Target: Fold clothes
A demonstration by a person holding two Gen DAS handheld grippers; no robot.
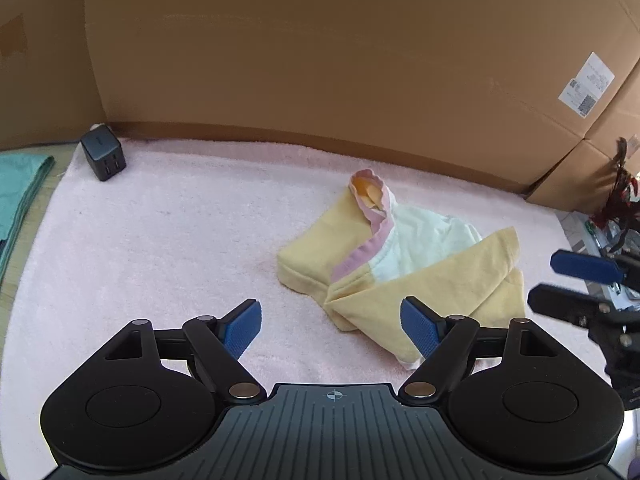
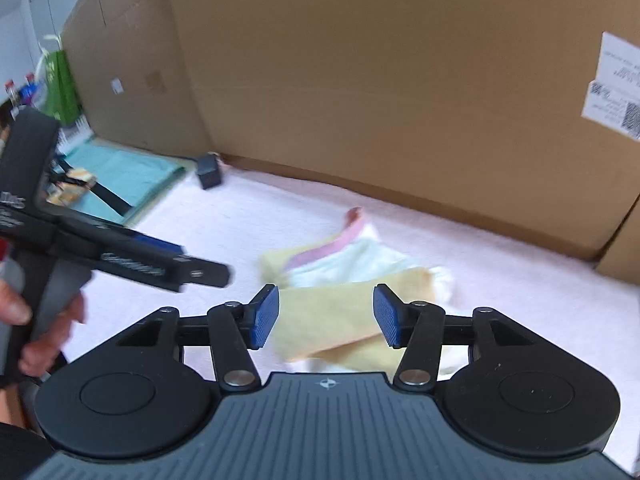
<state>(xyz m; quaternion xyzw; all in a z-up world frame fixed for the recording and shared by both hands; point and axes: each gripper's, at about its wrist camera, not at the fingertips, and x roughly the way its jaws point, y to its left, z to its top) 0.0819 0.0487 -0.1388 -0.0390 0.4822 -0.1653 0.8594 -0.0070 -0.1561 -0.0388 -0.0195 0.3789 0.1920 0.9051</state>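
Note:
A small yellow and white garment with a pink trim (image 1: 404,268) lies bunched and partly folded on the pink towel (image 1: 160,248). My left gripper (image 1: 332,330) stands open just in front of its near left corner, nothing between its blue pads. In the right wrist view the same garment (image 2: 348,284) lies beyond my right gripper (image 2: 326,316), whose jaws are open above the yellow flap without pressing on it. The right gripper (image 1: 576,280) also shows at the right edge of the left wrist view. The left gripper (image 2: 160,264), held by a hand, shows at the left of the right wrist view.
Large cardboard boxes (image 1: 320,60) wall off the back and right of the towel. A black charger block (image 1: 103,157) sits at the towel's far left corner. A folded teal cloth (image 1: 20,196) lies left of the towel. Dark red plant leaves (image 1: 620,196) and clutter sit at the right.

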